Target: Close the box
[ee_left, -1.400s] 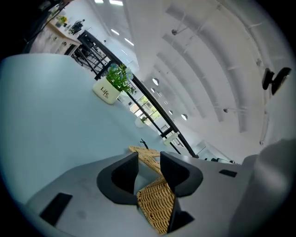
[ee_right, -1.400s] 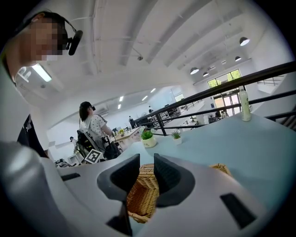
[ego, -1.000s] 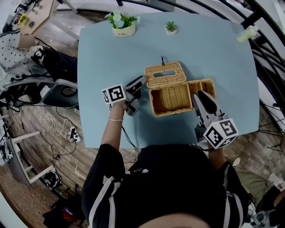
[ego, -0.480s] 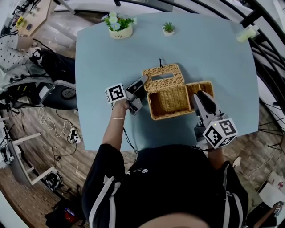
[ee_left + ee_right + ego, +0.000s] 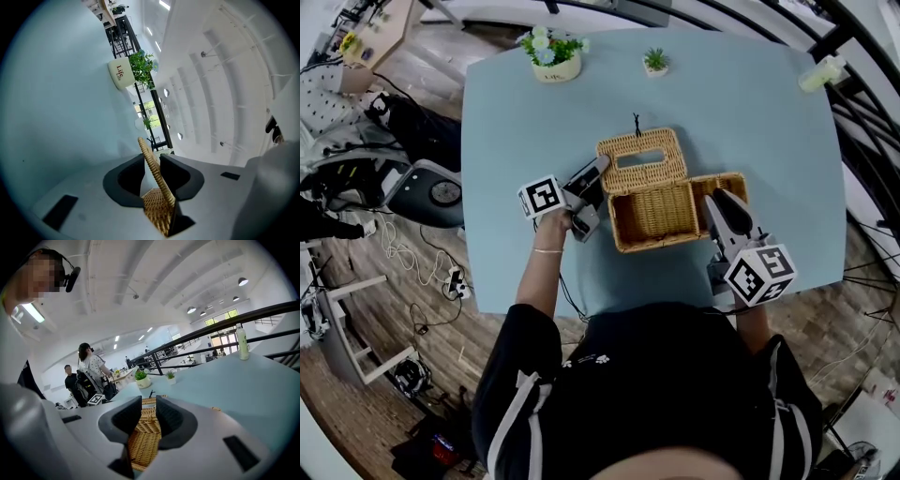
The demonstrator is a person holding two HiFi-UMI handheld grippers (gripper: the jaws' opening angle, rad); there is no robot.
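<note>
An open wicker box stands mid-table, its slotted lid folded back flat and a side flap lying open to the right. My left gripper is at the lid's left edge. In the left gripper view the lid's rim stands between the jaws of the left gripper, which are closing; the rim lies against one pad, with a gap to the other. My right gripper sits over the right flap. The right gripper view has wicker filling the narrow gap of the right gripper.
A white pot of flowers and a small green plant stand at the far edge of the blue table. A bottle is at the far right corner. Two people stand beyond the table.
My left gripper has edged forward onto the lid's left rim. The right gripper has stayed on the right flap.
</note>
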